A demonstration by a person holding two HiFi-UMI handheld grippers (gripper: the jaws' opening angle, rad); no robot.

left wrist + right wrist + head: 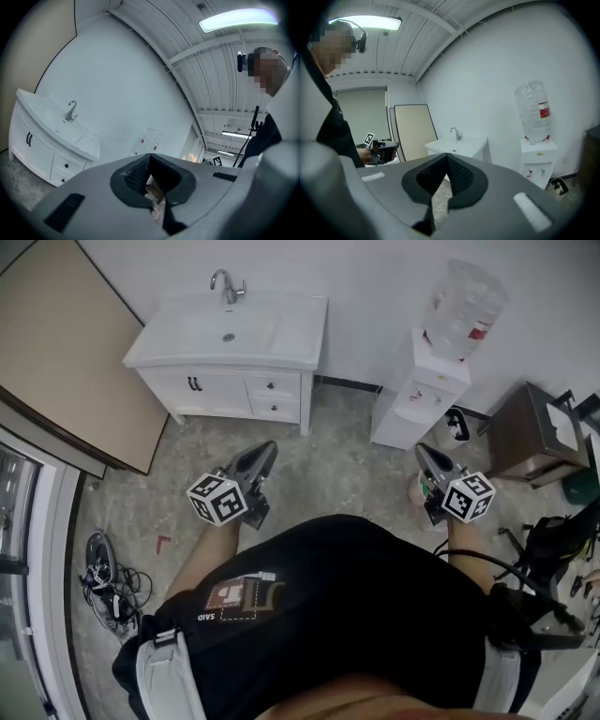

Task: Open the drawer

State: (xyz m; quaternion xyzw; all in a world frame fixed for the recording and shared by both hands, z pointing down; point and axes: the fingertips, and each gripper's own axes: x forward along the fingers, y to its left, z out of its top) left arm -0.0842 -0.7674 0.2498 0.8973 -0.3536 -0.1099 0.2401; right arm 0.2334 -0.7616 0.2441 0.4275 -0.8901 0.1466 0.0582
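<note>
A white sink cabinet (230,362) stands against the far wall, with two small drawers (274,397) stacked at its right side and black-handled doors to their left. Both drawers look shut. My left gripper (269,448) is held over the floor well short of the cabinet, pointing at it, with jaws shut and nothing in them. My right gripper (422,454) is further right, near the water dispenser, and its jaws meet with nothing between them. The left gripper view shows the cabinet (37,140) and its drawers (65,171) far off beyond the left gripper (150,155). The right gripper (447,155) faces the cabinet (457,146) too.
A white water dispenser (419,390) with a big bottle (464,306) stands right of the cabinet. Beside it is a brown side cabinet (530,432). A beige board (66,343) leans at the left. Shoes and cables (103,573) lie on the floor at the left.
</note>
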